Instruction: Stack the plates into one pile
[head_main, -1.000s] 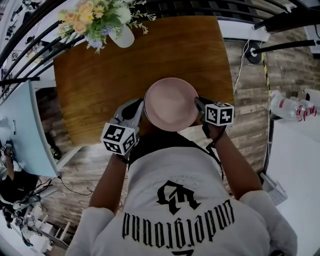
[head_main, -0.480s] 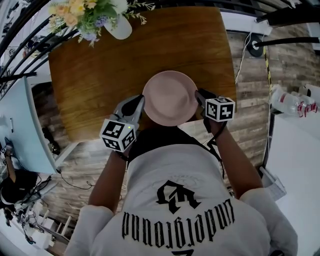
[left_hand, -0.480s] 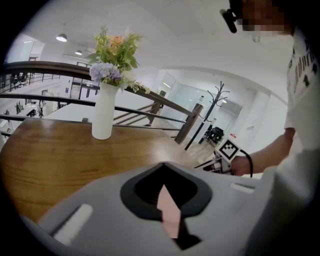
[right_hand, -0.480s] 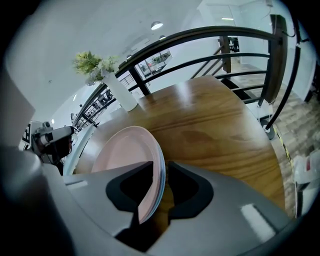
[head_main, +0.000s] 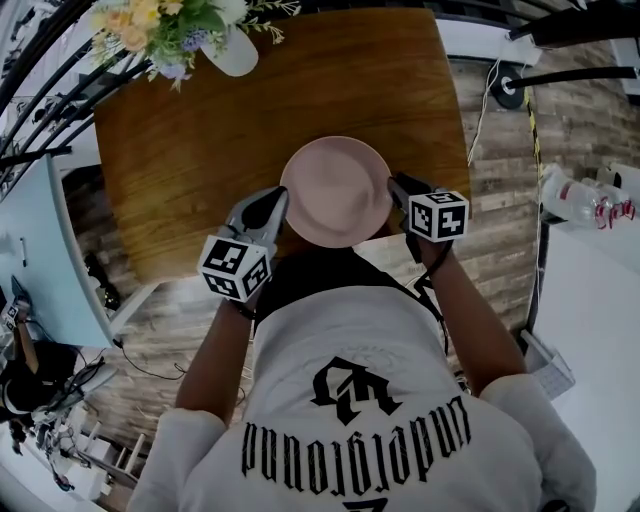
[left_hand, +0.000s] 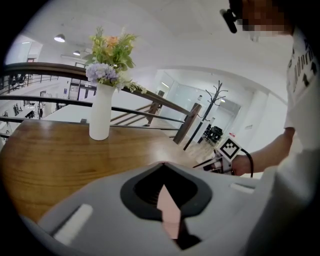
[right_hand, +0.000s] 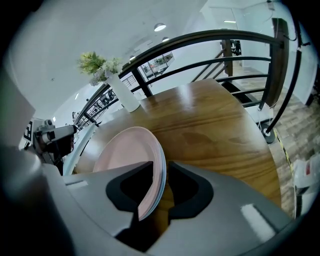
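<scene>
A pile of pink plates (head_main: 336, 190) hangs over the near edge of the wooden table (head_main: 250, 100), held from both sides. My left gripper (head_main: 272, 207) is shut on its left rim; in the left gripper view only a thin pink sliver of the plates (left_hand: 169, 212) shows between the left gripper's (left_hand: 167, 200) jaws. My right gripper (head_main: 397, 188) is shut on the right rim. In the right gripper view the pile of plates (right_hand: 127, 155) stands on edge in the right gripper (right_hand: 159, 192), a paler rim showing under the pink one.
A white vase of flowers (head_main: 228, 50) stands at the table's far left corner, also the vase (left_hand: 100, 112) and vase (right_hand: 127, 97). A dark railing (right_hand: 225, 37) runs behind the table. Wood plank floor (head_main: 500, 200) lies to the right, a pale blue surface (head_main: 40, 260) to the left.
The plates and both grippers have drifted a little farther over the table, away from the person. Both grips are unchanged.
</scene>
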